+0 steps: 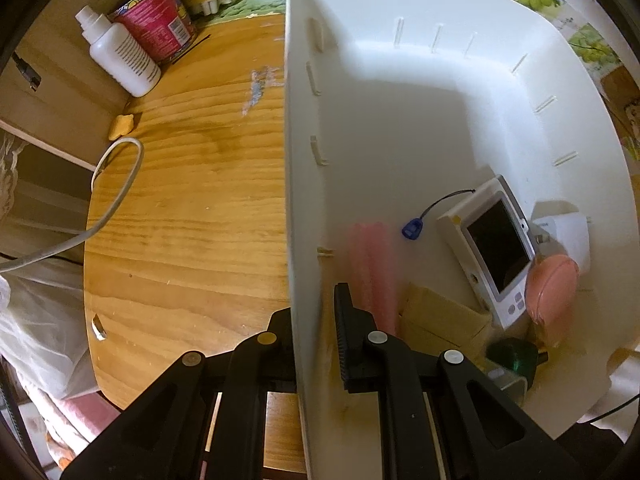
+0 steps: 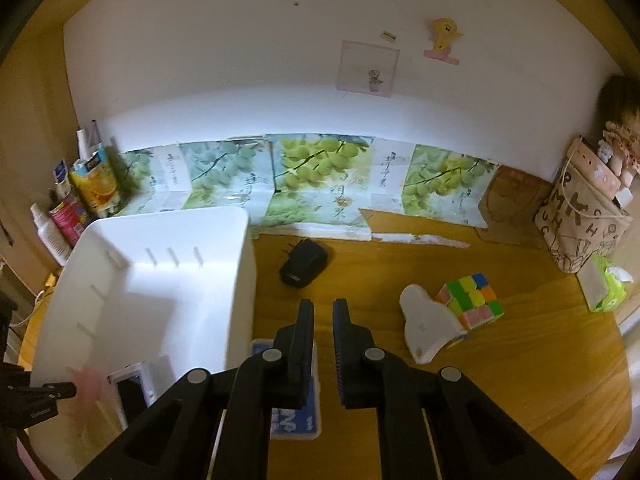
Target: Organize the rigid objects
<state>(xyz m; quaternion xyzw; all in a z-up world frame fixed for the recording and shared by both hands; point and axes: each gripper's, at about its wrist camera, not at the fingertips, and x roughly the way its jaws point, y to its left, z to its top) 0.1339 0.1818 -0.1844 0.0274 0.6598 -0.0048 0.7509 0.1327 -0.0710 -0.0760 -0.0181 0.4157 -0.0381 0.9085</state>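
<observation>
My left gripper is shut on the near wall of a white plastic bin, one finger outside and one inside. In the bin lie a white device with a dark screen, blurred pink sticks, a pink round piece, a wooden block and a dark green item. My right gripper hangs shut and empty above the wooden table, right of the bin. Beyond it lie a black object, a colour cube and a white plastic piece. A blue-and-white pack lies under its fingers.
A white bottle, a red can and a juice carton stand at the table's back left. A white cable crosses the left edge. A patterned bag and a green tissue pack sit at the right. Grape-print cardboard lines the wall.
</observation>
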